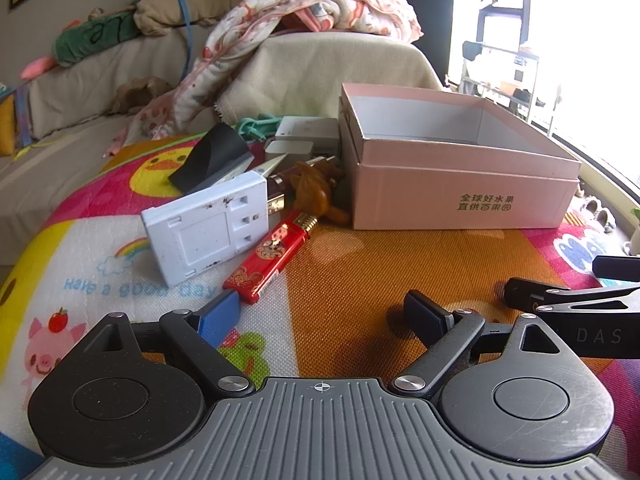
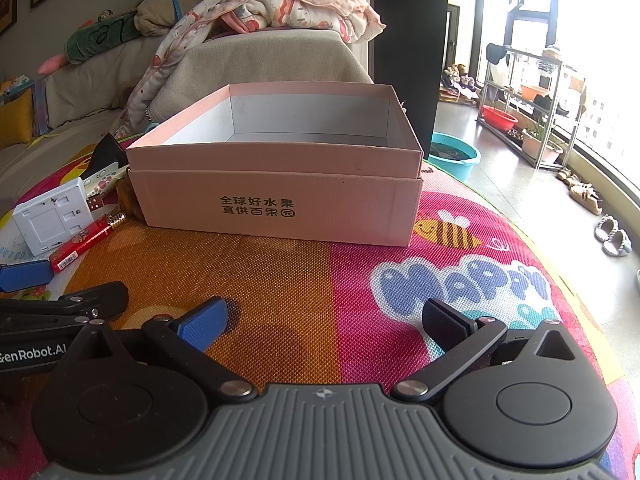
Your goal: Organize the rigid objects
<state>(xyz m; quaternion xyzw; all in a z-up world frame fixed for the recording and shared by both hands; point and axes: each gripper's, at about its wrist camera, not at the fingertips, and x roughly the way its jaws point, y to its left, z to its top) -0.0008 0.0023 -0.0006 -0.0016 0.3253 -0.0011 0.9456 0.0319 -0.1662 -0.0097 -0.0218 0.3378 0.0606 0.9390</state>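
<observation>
Where the pink box (image 1: 460, 184) stands, clutter (image 1: 316, 188) hides behind.

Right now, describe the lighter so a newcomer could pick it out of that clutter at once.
Find the open pink box on the colourful play mat; the clutter sits just to its left. At the pile's near edge, beside the white plastic block, lies the lighter. It alone is a slim red stick with gold patterns and a ribbed gold tip.

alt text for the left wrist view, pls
The open left gripper hovers over a colourful play mat, facing an open pink cardboard box. Left of the box lie a red lighter, a white plastic block and other clutter.
</observation>
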